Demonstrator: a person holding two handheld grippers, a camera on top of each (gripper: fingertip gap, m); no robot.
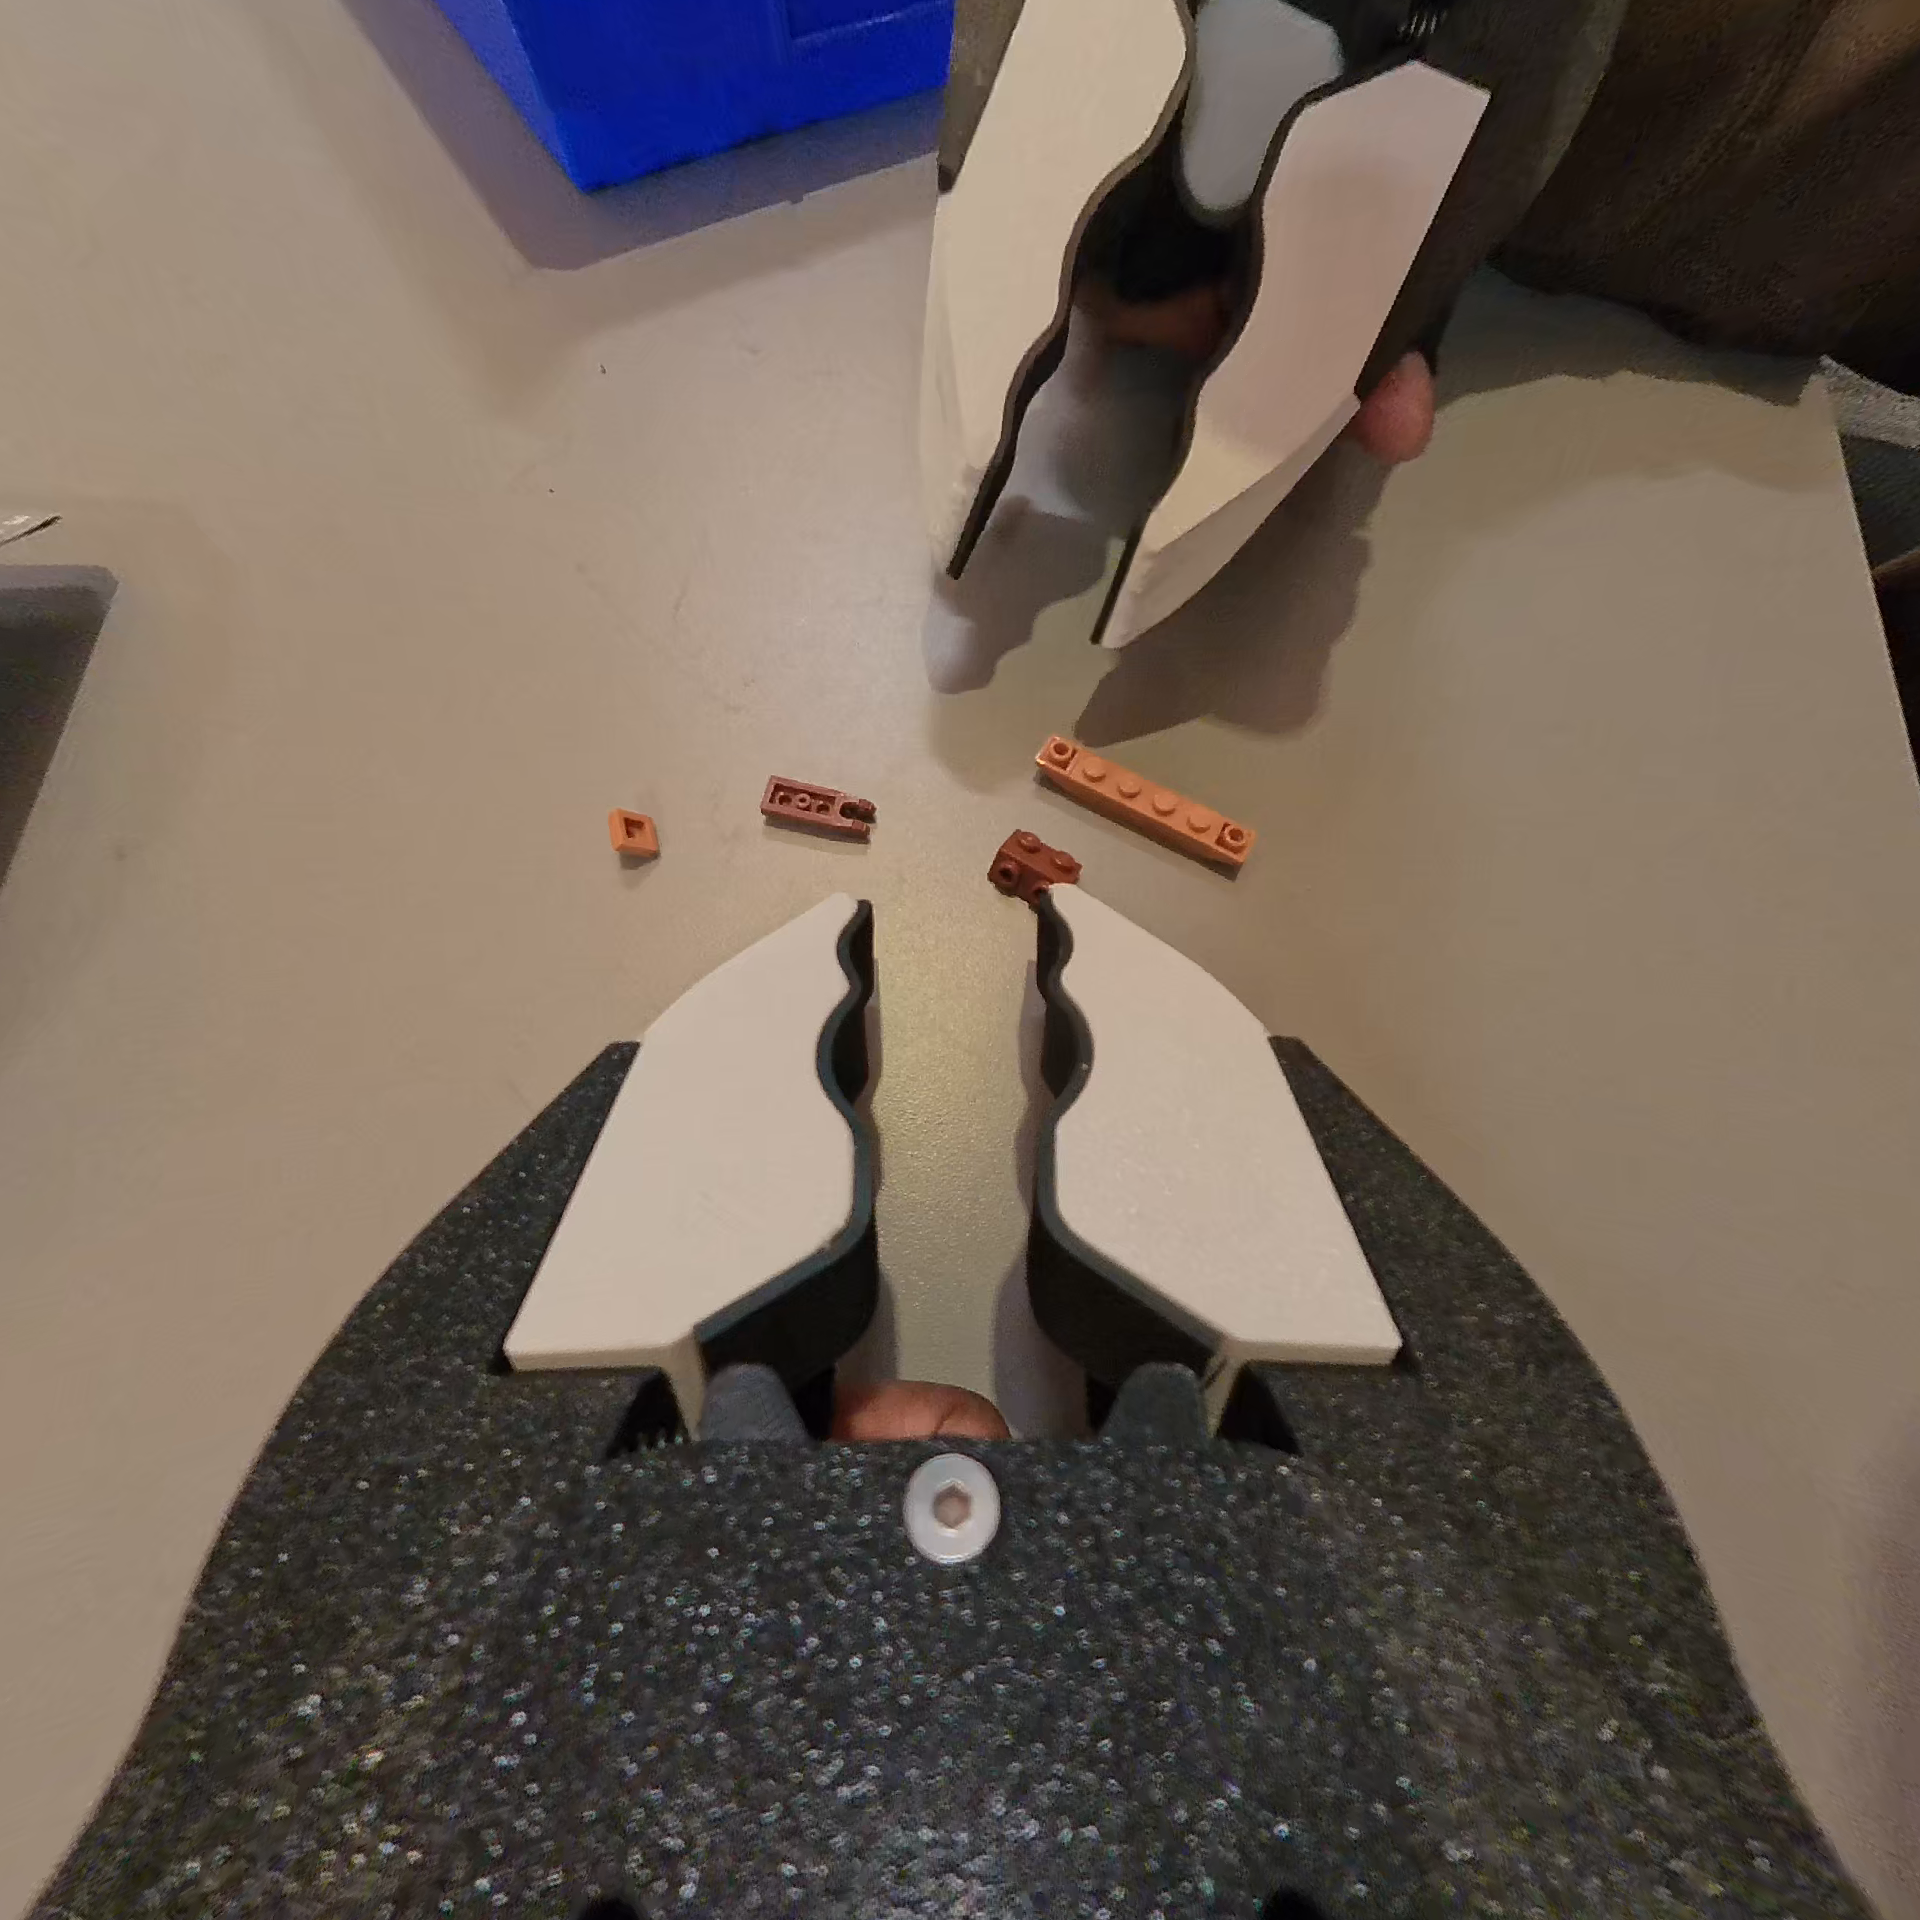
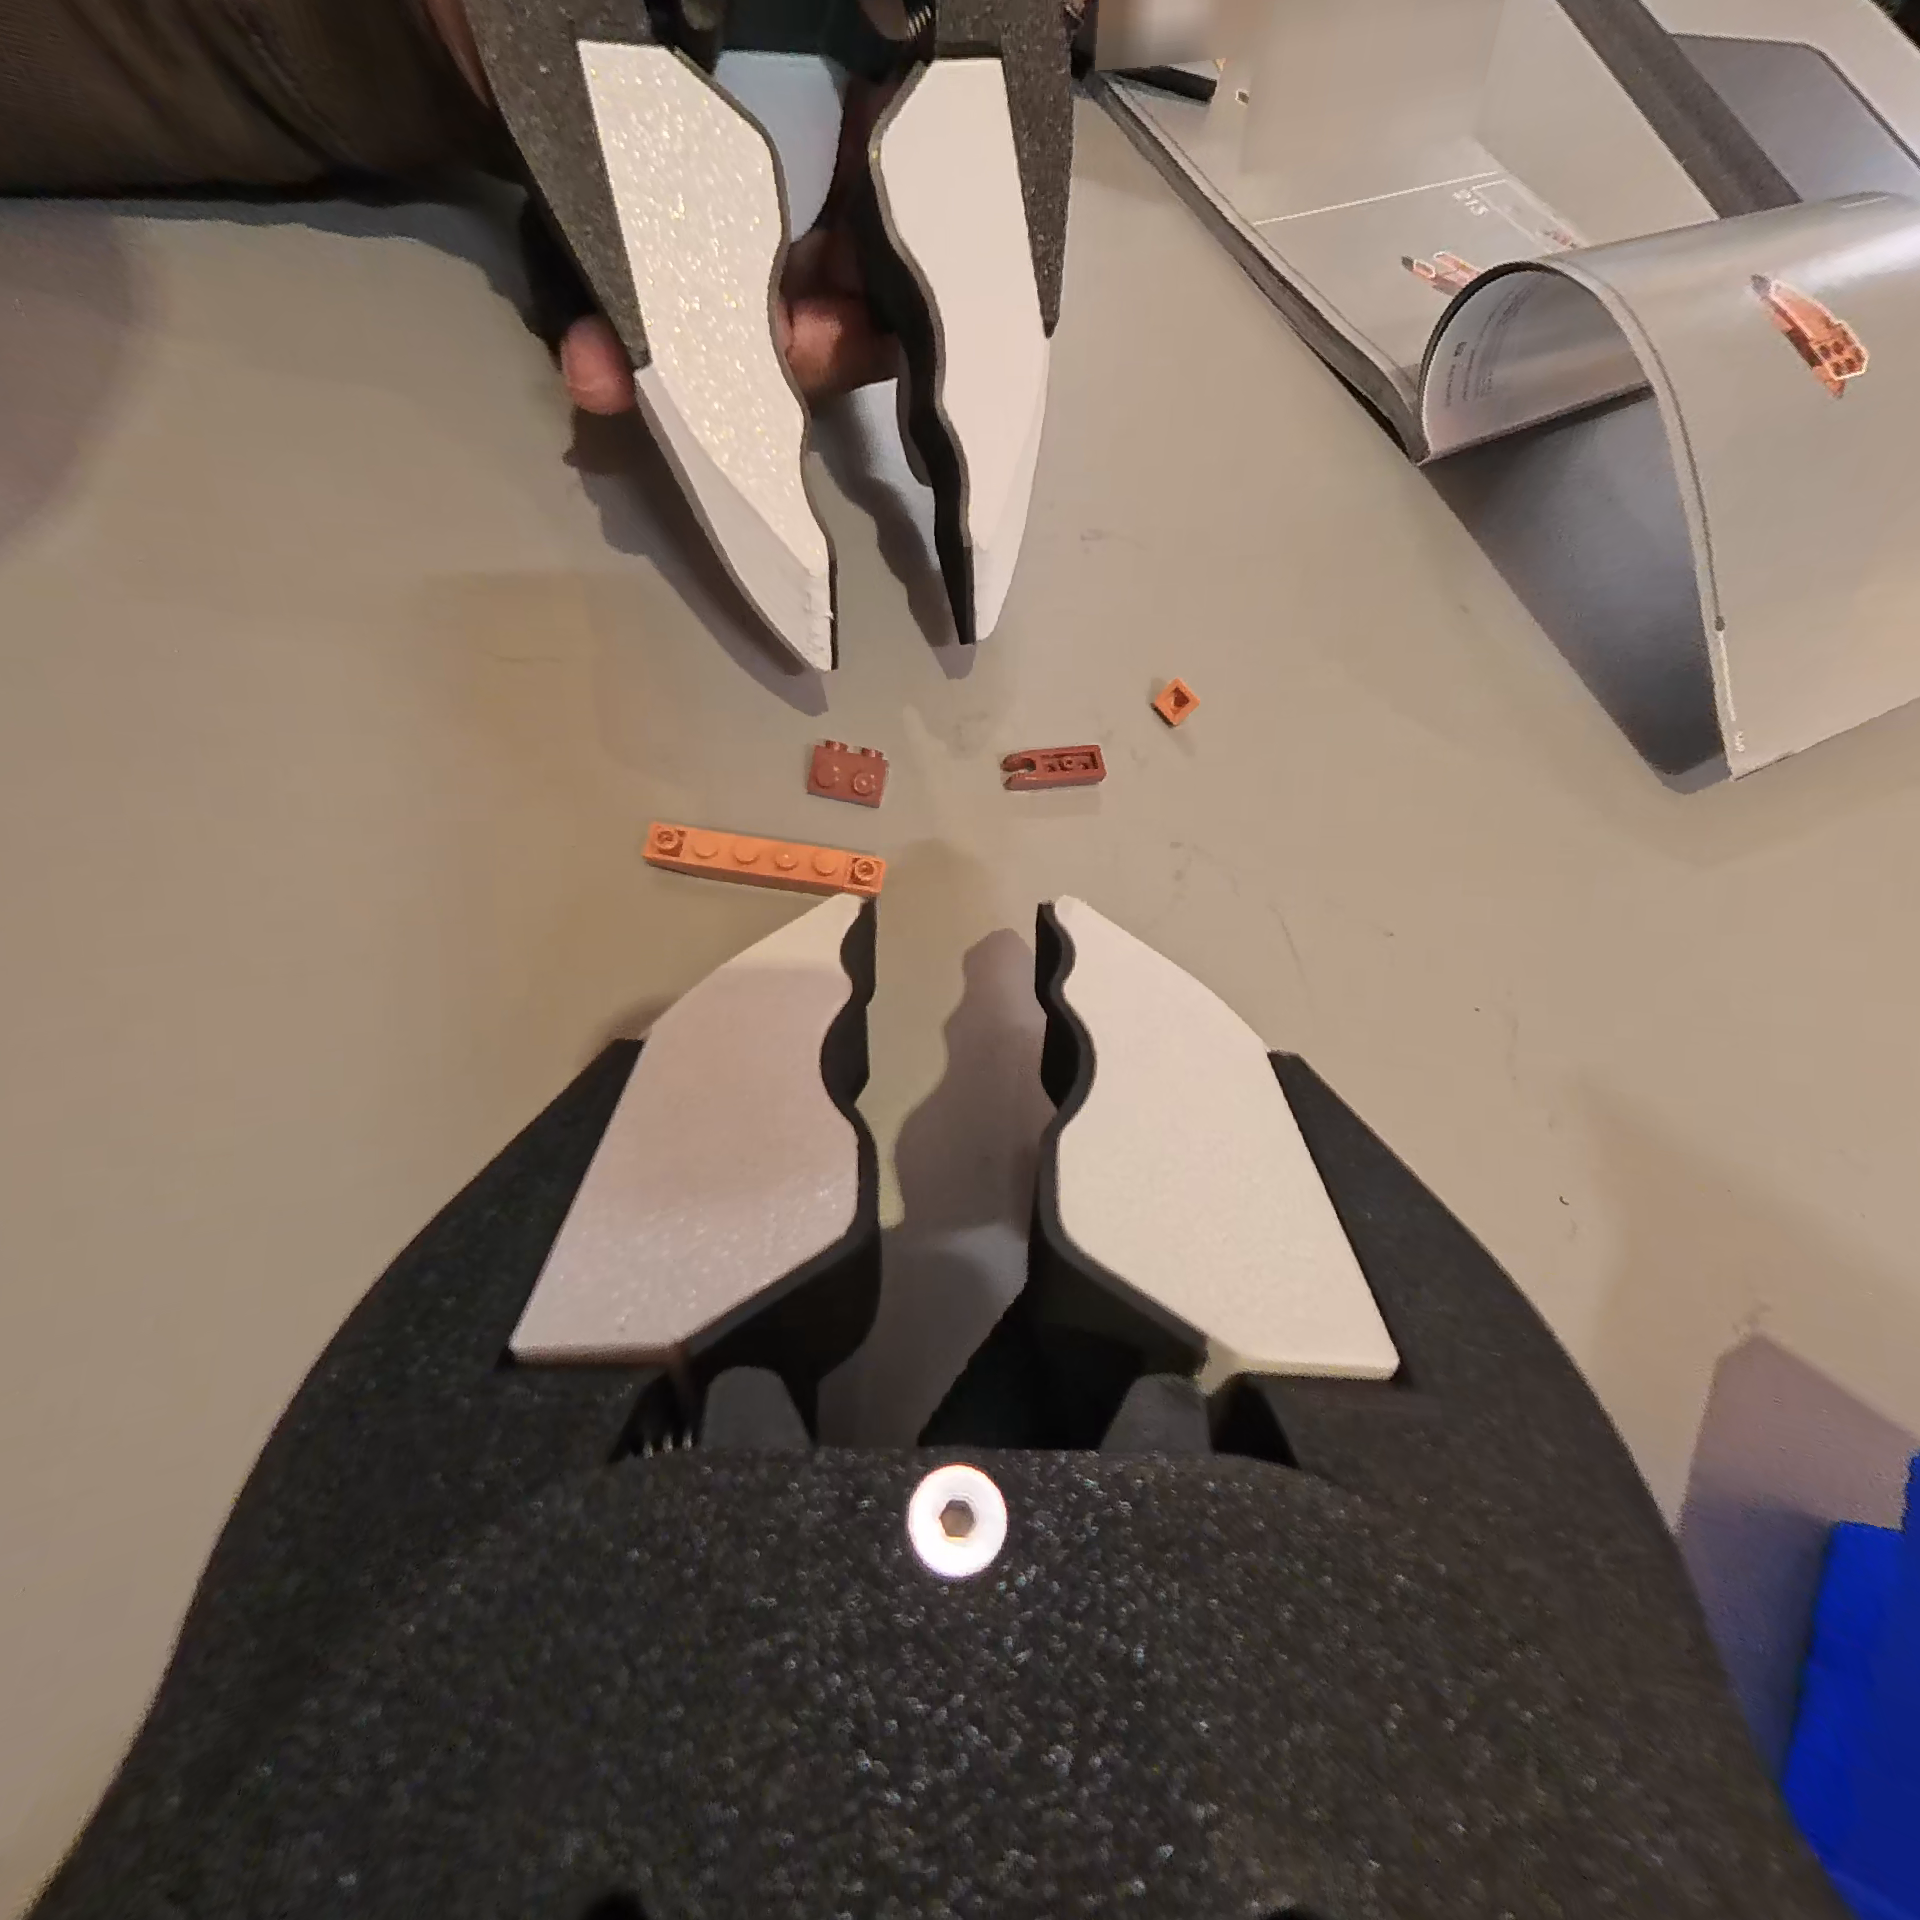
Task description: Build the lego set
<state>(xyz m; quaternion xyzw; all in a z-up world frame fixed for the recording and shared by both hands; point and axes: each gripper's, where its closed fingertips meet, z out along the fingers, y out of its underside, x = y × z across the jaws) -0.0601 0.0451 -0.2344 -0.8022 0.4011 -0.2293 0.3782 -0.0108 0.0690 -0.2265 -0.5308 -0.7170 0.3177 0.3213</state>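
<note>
Several small lego pieces lie on the beige table. A long orange plate [image 1: 1145,807] [image 2: 765,858], a dark brown studded bracket brick [image 1: 1034,865] [image 2: 850,777], a brown clip plate [image 1: 817,809] [image 2: 1054,769] and a tiny orange square tile [image 1: 633,834] [image 2: 1177,703]. My left gripper [image 1: 954,902] [image 2: 902,649] is open and empty, its right fingertip just at the bracket brick. My right gripper [image 2: 954,902] [image 1: 1023,601] is open and empty, its left fingertip close to the long plate's end.
A blue bin [image 1: 686,73] [image 2: 1860,1704] stands at one side. An open instruction booklet [image 2: 1621,343] with a curled page lies at the other side. A dark object [image 1: 42,696] sits at the table's left edge. The table edge [image 1: 1870,644] runs along the right. Left tips to right tips: about 6 cm. My left gripper's tips are some 5 cm from the tiny orange square tile [image 1: 633,834]. My right wrist view [image 2: 1170,692] looks at it from another angle.
</note>
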